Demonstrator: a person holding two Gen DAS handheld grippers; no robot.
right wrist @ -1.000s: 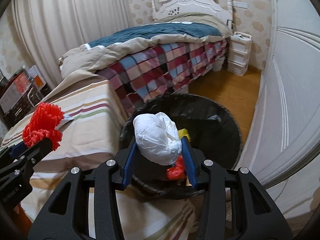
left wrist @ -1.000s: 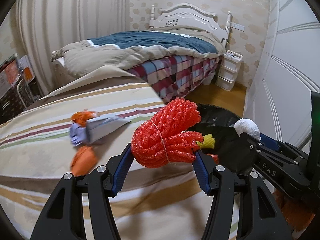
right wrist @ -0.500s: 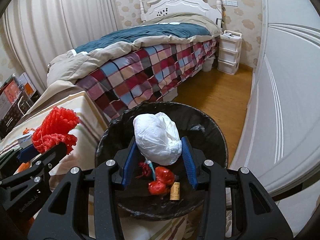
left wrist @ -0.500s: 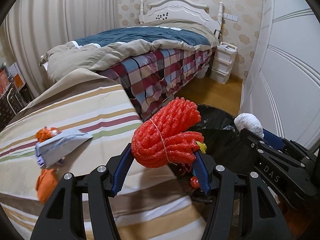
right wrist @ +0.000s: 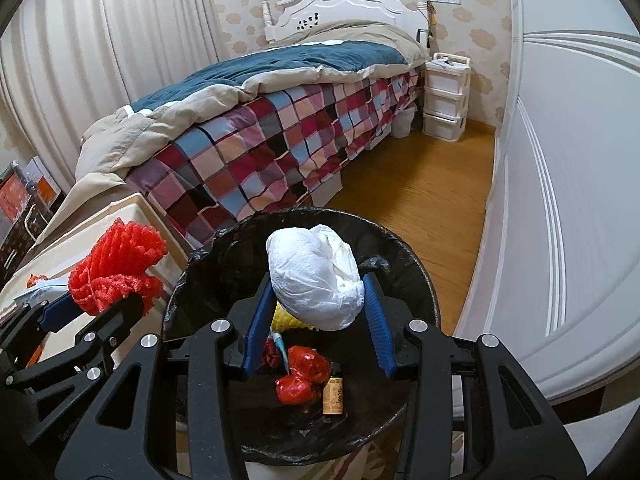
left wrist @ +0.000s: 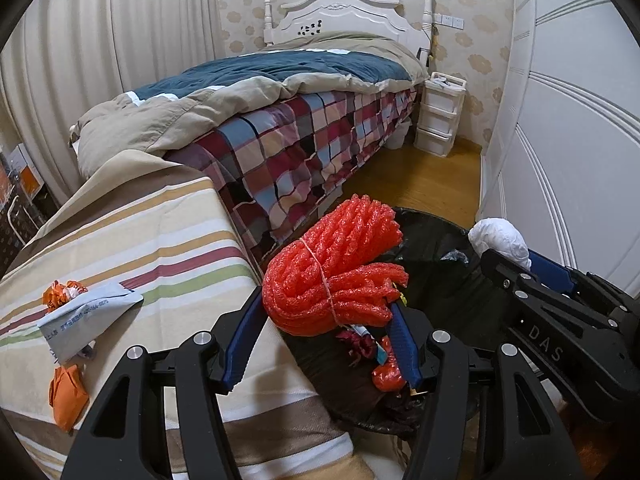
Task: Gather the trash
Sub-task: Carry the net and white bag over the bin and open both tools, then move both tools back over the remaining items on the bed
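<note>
- The black-lined trash bin (right wrist: 412,276) stands on the floor just beside the striped surface (left wrist: 168,248), and it already holds several pieces — red crumpled wrappers (right wrist: 302,374), a small cork-like piece (right wrist: 333,395) and something yellow (right wrist: 286,320). Part of the collecting looks done.
- The right gripper (right wrist: 318,320) hangs directly above the bin's opening, its jaws clamped on a white crumpled wad (right wrist: 316,276). This piece seems ready to drop; only the release is left.
- The left gripper (left wrist: 320,340) has its jaws clamped on a red foam net bundle (left wrist: 332,272), held over the edge where the striped surface meets the bin rim — probably it needs to travel a little further over the opening.
- Left on the striped surface, well apart from the bin: a grey-blue packet (left wrist: 86,316), an orange-and-white wrapper (left wrist: 60,290) touching it, and an orange scrap (left wrist: 68,396) nearer the camera. These appear to be uncollected, so the task is perhaps past halfway.
</note>
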